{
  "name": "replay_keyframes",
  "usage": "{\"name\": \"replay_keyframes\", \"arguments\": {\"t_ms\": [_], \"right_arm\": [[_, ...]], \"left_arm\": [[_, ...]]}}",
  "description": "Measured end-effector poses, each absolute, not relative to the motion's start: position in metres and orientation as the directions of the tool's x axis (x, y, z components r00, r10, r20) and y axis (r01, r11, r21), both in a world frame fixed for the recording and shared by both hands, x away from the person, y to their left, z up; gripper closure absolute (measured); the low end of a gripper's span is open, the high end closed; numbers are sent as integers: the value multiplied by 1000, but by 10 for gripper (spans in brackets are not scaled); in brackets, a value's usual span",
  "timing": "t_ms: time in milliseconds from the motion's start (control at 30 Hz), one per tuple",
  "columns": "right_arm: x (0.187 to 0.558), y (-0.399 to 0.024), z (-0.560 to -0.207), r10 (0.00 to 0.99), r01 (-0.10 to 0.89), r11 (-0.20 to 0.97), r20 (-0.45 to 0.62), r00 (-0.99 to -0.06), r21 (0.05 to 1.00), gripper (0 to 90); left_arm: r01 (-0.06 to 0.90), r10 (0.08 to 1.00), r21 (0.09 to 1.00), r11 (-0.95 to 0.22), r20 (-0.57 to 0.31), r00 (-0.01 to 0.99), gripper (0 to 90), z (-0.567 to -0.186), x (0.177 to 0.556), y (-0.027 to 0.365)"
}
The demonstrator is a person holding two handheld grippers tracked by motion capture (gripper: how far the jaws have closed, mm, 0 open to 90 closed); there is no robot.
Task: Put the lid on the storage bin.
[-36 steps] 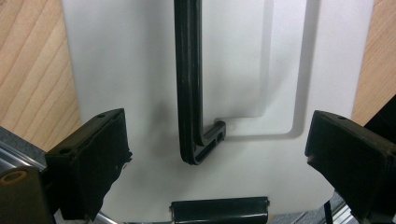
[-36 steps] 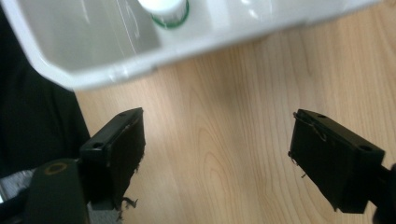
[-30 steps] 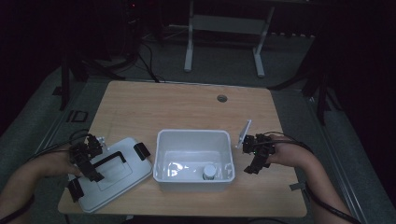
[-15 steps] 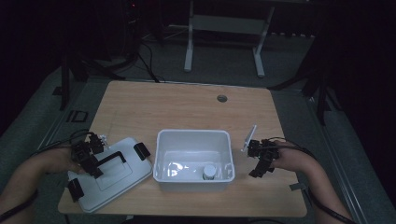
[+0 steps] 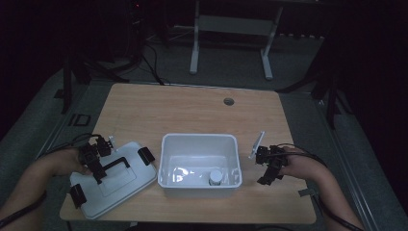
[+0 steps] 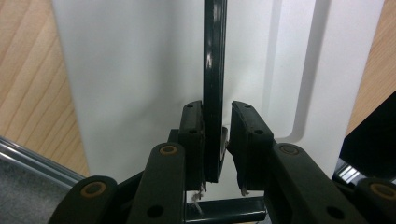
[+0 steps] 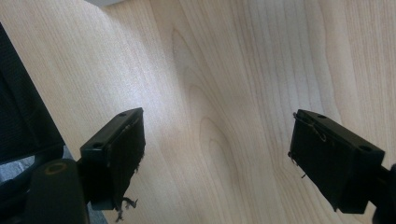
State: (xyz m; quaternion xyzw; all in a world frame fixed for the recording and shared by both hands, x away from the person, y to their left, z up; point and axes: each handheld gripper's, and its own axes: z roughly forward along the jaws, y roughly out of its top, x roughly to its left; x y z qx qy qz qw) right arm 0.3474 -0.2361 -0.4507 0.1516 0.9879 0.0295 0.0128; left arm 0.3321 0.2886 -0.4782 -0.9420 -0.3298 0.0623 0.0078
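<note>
The left tongs (image 6: 215,140) straddle the dark handle bar (image 6: 215,70) of the white lid (image 5: 113,180), jaws near it on both sides; whether they pinch it I cannot tell. The bar's long axis runs straight ahead between the jaws. The lid lies flat on the tabletop (image 5: 192,110) just left of the open white bin (image 5: 199,144), so the left hand is the nearer to it. The right tongs (image 7: 217,161) are spread wide and empty over bare wood, right of the bin. A small capped container (image 5: 215,176) stands inside the bin.
</note>
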Motion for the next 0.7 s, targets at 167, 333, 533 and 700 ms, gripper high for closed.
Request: {"name": "replay_keyframes", "arguments": {"t_ms": [167,333,533,700], "right_arm": [[345,-238,-456,301,299,953,-15,-954,54,176],[344,-240,-459,307,306,950,-8,-952,57,177],[345,-241,-458,310,309,949,-9,-951,63,176],[345,-241,-457,310,309,949,-10,-951,64,177]], "left_arm": [[617,619,-58,-785,-117,776,815,-480,333,287],[623,622,-43,-781,-142,770,834,-479,331,289],[626,624,-34,-779,-124,771,837,-475,331,290],[618,616,-18,-786,-97,782,838,-464,329,294]]}}
